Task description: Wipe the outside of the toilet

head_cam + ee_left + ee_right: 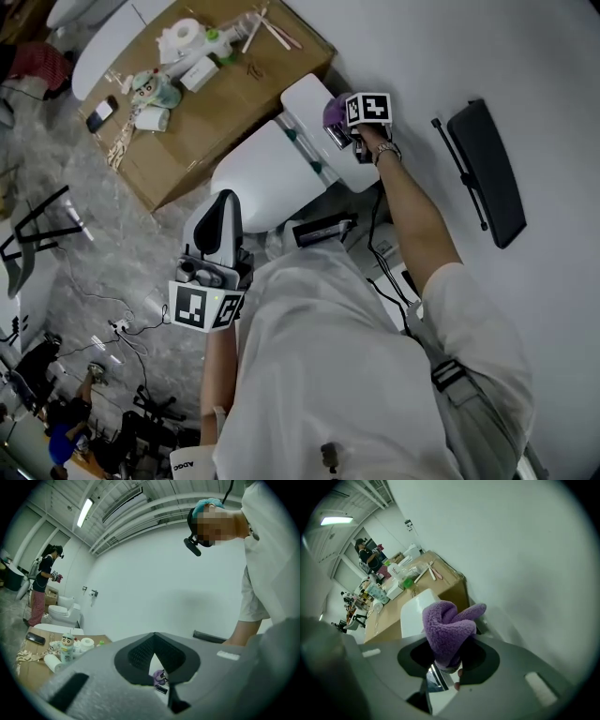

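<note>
While the right gripper (339, 124) sits in the upper middle of the head view, its jaws are clamped on a purple cloth (332, 110), which bunches out past the tips in a soft fold. The cloth is at the right-hand edge of the tank lid (305, 101) of the white toilet (258, 176); I cannot tell whether it touches the lid. The toilet fills the centre of that frame, with its closed seat lid running down and to the left from the tank.

The left gripper (223, 208) is lower, left of centre, just beside the front of the toilet. Its jaws are pressed together at the tips with nothing between them.

A cardboard box (225, 112) takes up the upper left of the frame, just beside the toilet. On it lie a roll of paper (184, 36) and a phone (101, 113) among other small items. A black bar (486, 171) is on the white wall (525, 75) at the right of the frame, well apart from the cloth.
</note>
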A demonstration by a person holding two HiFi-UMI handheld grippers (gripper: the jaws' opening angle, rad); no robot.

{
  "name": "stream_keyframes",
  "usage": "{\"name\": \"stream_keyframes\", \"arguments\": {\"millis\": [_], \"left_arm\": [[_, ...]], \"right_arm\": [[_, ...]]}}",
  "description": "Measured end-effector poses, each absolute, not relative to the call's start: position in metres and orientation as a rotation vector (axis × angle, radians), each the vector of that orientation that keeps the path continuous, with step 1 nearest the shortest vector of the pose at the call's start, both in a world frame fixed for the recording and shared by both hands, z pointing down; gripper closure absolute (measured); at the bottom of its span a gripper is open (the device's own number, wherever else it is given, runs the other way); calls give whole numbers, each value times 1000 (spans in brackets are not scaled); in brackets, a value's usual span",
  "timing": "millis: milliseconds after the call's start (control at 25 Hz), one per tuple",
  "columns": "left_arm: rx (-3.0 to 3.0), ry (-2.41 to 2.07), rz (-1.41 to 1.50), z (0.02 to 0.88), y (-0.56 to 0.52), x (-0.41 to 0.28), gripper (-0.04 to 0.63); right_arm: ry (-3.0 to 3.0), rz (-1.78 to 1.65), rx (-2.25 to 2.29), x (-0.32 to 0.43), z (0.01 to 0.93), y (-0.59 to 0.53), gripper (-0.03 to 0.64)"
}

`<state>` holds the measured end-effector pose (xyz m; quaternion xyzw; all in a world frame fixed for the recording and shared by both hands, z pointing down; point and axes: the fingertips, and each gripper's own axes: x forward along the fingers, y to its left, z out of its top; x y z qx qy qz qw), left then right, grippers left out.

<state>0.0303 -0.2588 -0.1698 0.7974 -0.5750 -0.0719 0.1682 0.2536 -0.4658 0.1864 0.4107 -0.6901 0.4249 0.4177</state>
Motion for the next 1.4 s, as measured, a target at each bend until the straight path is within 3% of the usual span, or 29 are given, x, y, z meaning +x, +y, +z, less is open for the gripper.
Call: {"name": "stream_keyframes", "arguments": {"millis": [800,1400], "left_arm": [[2376,-1437,-229,-166,-243,76,591],[2454,-1279,-207,-172,-227,117,591]], "right_arm": [[-1667,1104,1161,360,189,-342,491],[-1624,1230,1232,390,187,-279,489]]}}
